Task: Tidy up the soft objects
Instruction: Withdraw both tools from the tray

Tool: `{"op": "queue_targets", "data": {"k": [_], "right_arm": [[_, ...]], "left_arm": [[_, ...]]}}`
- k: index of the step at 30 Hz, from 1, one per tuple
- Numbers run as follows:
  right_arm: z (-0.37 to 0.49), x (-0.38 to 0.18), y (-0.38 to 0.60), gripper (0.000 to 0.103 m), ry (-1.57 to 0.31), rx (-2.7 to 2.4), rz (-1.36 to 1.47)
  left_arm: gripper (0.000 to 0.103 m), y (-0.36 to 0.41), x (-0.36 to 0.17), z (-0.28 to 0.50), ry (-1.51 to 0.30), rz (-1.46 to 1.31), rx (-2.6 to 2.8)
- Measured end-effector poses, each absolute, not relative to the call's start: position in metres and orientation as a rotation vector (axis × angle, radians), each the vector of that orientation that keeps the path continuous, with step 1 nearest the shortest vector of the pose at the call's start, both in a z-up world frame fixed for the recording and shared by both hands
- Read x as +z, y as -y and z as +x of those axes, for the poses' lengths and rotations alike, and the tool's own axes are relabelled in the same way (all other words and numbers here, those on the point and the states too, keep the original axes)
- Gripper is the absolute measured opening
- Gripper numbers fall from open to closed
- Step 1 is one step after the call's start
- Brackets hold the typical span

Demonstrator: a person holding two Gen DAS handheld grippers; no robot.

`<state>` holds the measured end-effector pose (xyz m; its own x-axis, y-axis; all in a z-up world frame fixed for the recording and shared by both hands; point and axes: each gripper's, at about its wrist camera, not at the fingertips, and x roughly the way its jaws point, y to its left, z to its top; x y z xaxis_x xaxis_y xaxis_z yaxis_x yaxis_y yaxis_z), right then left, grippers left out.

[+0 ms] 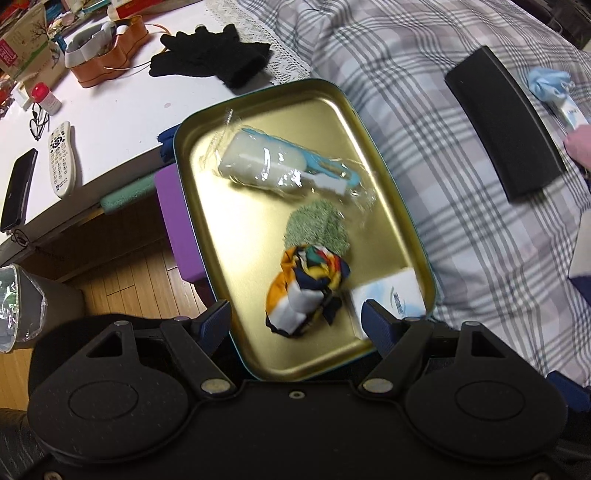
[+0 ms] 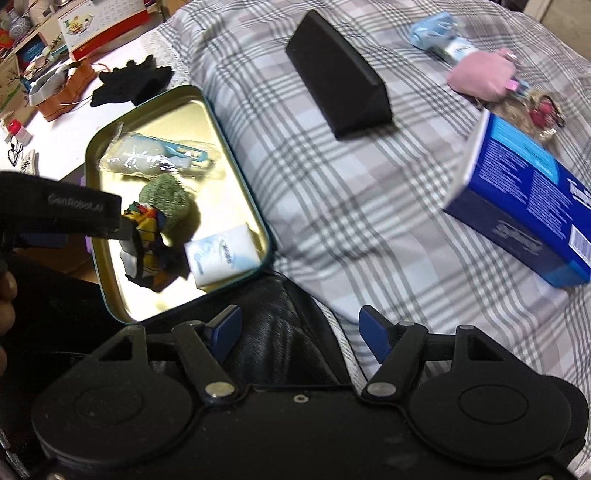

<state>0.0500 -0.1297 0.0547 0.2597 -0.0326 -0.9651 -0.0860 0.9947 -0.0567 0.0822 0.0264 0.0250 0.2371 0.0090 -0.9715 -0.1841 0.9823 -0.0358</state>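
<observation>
A gold metal tin [image 1: 255,354] [image 2: 110,288] with a teal rim lies at the edge of the plaid bed. In it are a wrapped white sponge brush [image 1: 273,166] [image 2: 147,157], a green fuzzy pad [image 1: 317,225] [image 2: 166,201], a crumpled multicoloured cloth [image 1: 306,291] [image 2: 147,243] and a white tissue pack [image 1: 388,295] [image 2: 221,254]. My left gripper [image 1: 295,325] is open and empty just above the cloth; it shows in the right wrist view [image 2: 122,221]. My right gripper [image 2: 299,332] is open and empty over the bed's edge.
On the plaid cover [image 2: 369,184] lie a black case [image 1: 506,133] [image 2: 340,74], a blue box [image 2: 524,206], a pink pouch [image 2: 484,74] and a light blue cloth [image 1: 546,83] [image 2: 432,27]. A white table [image 1: 110,122] holds black gloves [image 1: 214,59], a remote [image 1: 61,158] and a phone [image 1: 18,188].
</observation>
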Motion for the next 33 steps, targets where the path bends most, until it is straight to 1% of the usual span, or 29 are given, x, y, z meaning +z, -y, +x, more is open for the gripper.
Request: {"op": "queue_targets", "data": {"k": [11,23,33], "right_arm": [[0.033,0.06,0.168,0.073,-1.27,-0.072,-0.061],[0.025,0.05,0.228,0.073,-1.303,-0.203,0.052],[0.026,0.049,0.254,0.074,-1.297,-0.244,0.099]], "left_arm": [[0.074,0.013,0.022,0.063,-1.327,-0.058,0.099],[0.074,0.069,0.022,0.061,-1.343,0.054,0.014],[0.075,0.099,0.023,0.064,-1.346,0.11,-0.01]]}}
